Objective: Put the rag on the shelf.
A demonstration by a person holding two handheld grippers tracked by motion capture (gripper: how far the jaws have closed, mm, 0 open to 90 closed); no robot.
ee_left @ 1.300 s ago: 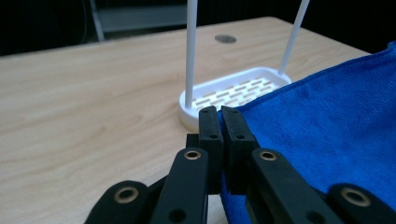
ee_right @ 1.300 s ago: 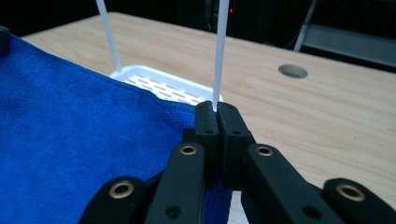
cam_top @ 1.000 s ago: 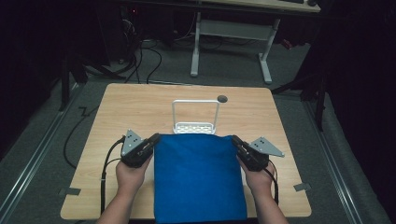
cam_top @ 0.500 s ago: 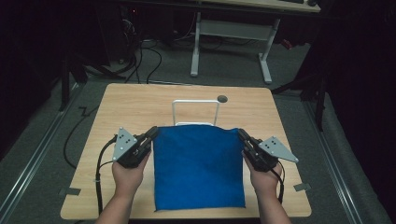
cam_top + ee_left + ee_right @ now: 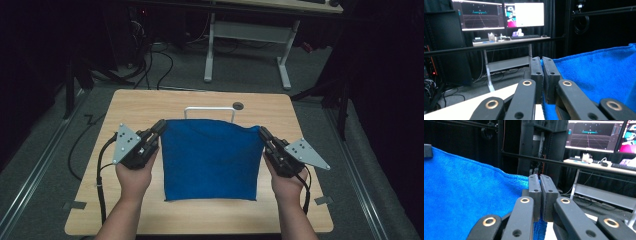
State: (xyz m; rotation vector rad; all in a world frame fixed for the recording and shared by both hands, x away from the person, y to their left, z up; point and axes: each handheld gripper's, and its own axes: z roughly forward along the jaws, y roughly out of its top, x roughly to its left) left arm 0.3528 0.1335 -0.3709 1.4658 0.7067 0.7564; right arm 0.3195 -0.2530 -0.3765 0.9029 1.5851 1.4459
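Observation:
A blue towel [image 5: 210, 159] hangs stretched between my two grippers above the wooden table [image 5: 200, 215], its lower edge near the table's front. My left gripper [image 5: 160, 126] is shut on the towel's upper left corner, and my right gripper [image 5: 262, 132] is shut on the upper right corner. In the left gripper view the jaws pinch the blue towel [image 5: 599, 72] at its edge, with my left gripper [image 5: 542, 60] closed tight. In the right gripper view the blue towel [image 5: 469, 202] spreads to the left of my right gripper [image 5: 539, 178].
A white wire rack [image 5: 210, 111] stands behind the towel at the table's middle back, next to a round cable hole [image 5: 238, 106]. Beyond the table is a desk [image 5: 509, 42] with monitors [image 5: 499, 14], and cables lie on the floor [image 5: 150, 65].
Both hands have risen and lifted the towel's far edge off the table, so it now hangs upright and hides most of the wire rack. The grip has not changed.

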